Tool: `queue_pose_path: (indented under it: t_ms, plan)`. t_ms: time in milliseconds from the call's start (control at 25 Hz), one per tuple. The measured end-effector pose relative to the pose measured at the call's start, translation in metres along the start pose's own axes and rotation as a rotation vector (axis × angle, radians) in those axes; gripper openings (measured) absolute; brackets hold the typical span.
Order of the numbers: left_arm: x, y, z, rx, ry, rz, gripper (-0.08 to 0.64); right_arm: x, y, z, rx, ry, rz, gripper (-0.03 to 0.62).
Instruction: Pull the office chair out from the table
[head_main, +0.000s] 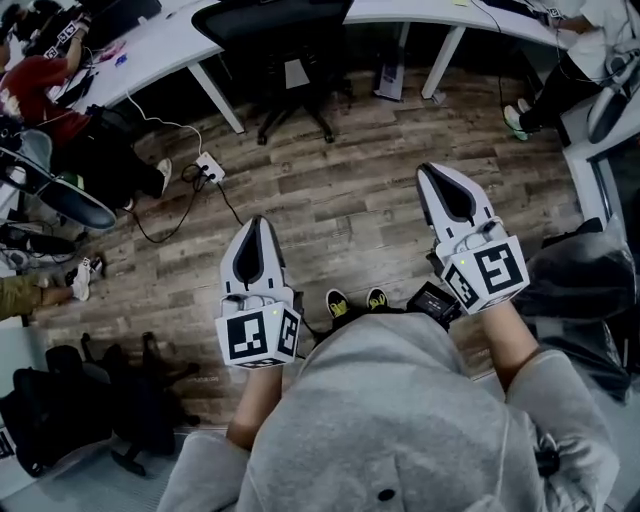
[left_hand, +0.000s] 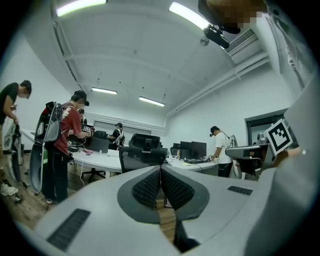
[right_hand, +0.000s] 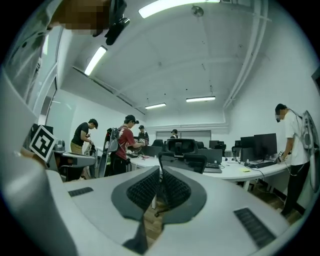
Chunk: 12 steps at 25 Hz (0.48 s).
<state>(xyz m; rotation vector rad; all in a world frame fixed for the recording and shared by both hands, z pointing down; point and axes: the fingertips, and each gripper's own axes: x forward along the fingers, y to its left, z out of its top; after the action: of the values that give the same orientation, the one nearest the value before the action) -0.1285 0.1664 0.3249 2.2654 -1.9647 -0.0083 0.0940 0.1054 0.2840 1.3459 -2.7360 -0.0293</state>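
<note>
Office chair (head_main: 270, 25) sits pushed in at the white worktop (head_main: 170, 55), across the wooden floor (head_main: 340, 200) and well apart from both tongs. Left tongs (head_main: 258, 222) and right tongs (head_main: 431, 173) are held level, side by side. Each is closed tight with nothing between its pads, and the chair stands straight ahead of them.

Office chair (head_main: 285, 30) at table (head_main: 170, 50), power strip (head_main: 208, 168) left
</note>
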Motion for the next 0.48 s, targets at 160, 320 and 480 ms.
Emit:
queue_pose_path:
  t_ms: [160,320,480]
  plan:
    - [0.000,0.010,0.001,-0.004,-0.007,-0.010,0.012,0.008,0.012,0.005,0.012,-0.023,-0.009,0.037]
    - [-0.002,0.015,0.002,-0.012,-0.010,-0.015,0.012,0.013,0.021,0.003,0.043,-0.029,-0.021,0.037]
    - [0.000,0.017,0.010,-0.008,-0.022,-0.010,0.012,0.018,0.029,-0.001,0.050,-0.021,-0.007,0.037]
